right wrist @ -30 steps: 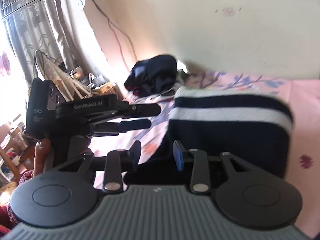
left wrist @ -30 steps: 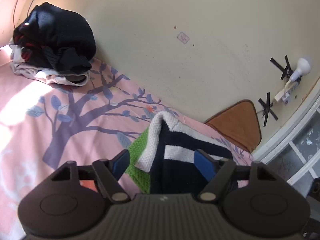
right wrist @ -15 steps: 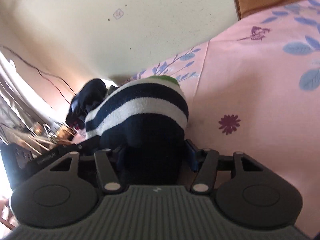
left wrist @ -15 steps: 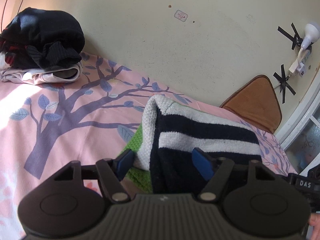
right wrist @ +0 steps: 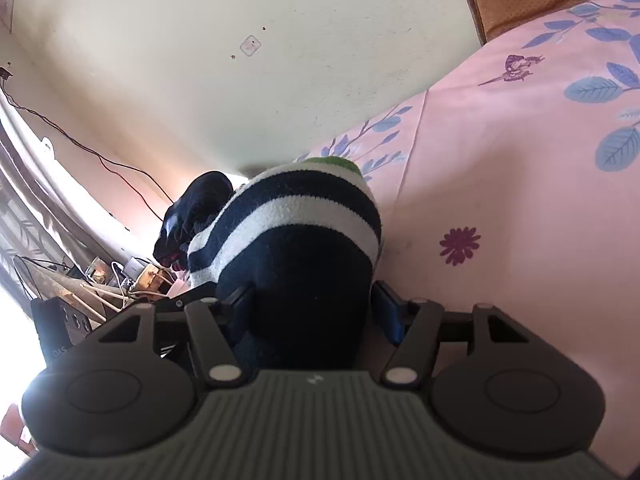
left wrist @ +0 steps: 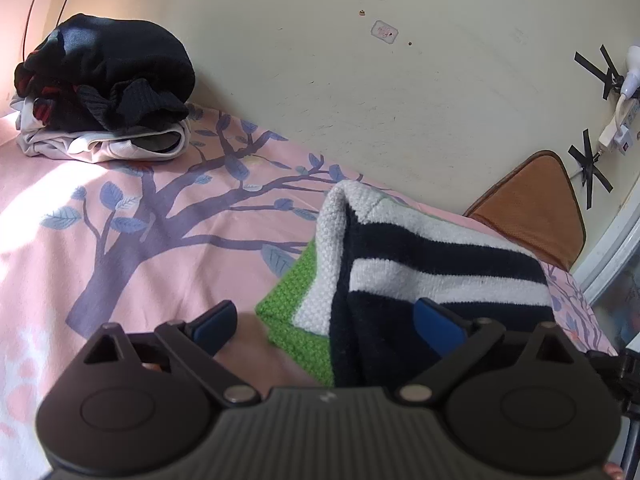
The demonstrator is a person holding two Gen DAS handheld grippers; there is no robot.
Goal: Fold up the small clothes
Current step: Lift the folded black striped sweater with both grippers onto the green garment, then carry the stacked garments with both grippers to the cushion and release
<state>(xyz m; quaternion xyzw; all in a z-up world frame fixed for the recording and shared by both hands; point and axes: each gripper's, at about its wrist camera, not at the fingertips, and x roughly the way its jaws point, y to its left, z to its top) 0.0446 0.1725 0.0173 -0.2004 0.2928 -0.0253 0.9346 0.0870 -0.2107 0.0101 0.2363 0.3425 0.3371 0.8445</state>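
A small knitted garment (left wrist: 420, 264) with navy and white stripes and a green edge lies folded on the pink bedsheet (left wrist: 120, 280). My left gripper (left wrist: 324, 320) is open, its jaws wide apart, with the garment's near edge between them. In the right wrist view the same garment (right wrist: 296, 240) bulges up between the jaws of my right gripper (right wrist: 316, 308), which are spread around it; both fingers stand at its sides.
A pile of folded dark and white clothes (left wrist: 104, 92) sits at the far left by the cream wall (left wrist: 360, 100). A brown cushion (left wrist: 532, 208) leans at the right corner. A power strip (left wrist: 624, 120) is taped to the wall.
My left gripper's jaws have spread wider and it has pulled back slightly. The right gripper's view has barely shifted, with the garment still between its jaws.
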